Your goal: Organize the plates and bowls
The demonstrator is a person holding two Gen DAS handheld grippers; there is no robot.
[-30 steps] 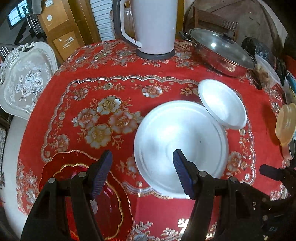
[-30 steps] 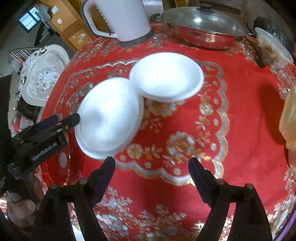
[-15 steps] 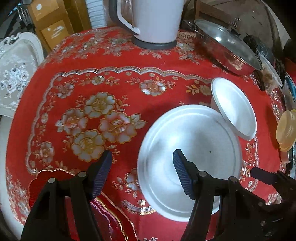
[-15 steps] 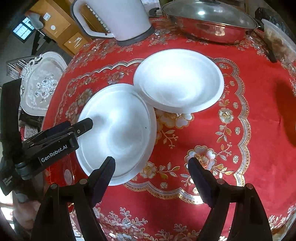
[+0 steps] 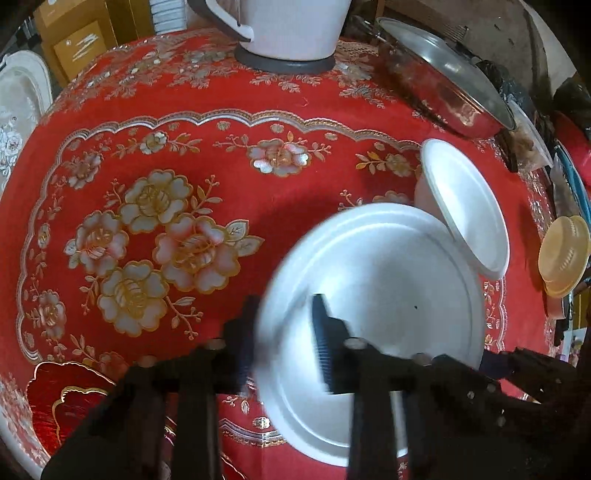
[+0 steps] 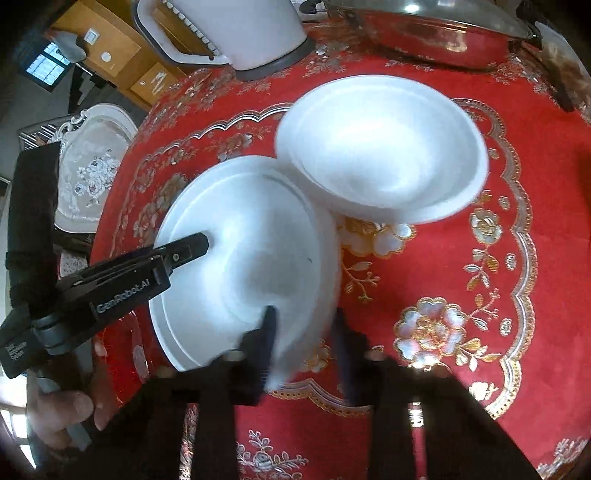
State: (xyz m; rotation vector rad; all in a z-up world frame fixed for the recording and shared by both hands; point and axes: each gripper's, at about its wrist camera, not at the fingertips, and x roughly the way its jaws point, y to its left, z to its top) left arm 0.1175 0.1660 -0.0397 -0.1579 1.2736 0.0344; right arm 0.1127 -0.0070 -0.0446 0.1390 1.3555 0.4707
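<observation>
A large white plate (image 5: 388, 295) (image 6: 243, 258) lies on the red flowered tablecloth (image 5: 229, 92). A white bowl (image 5: 469, 210) (image 6: 384, 147) sits at its far edge, with the bowl's rim over the plate's rim. My left gripper (image 5: 284, 308) has narrowed onto the plate's left rim. One finger lies on top of the plate and the other outside the edge. In the right wrist view its upper finger (image 6: 184, 253) rests on the plate. My right gripper (image 6: 304, 317) pinches the plate's near right rim. Both pairs of fingers are blurred.
A white kettle (image 5: 291, 29) and a steel pan with a glass lid (image 5: 443, 77) stand at the back. A red gold-trimmed plate (image 5: 66, 398) lies near left and stacked orange bowls (image 5: 563, 254) at the far right. A white ornate chair (image 6: 92, 166) stands beyond the table's left edge.
Both grippers moved forward to the white plate, and their wide-open fingers have narrowed onto its rim from opposite sides. The bowl has not moved.
</observation>
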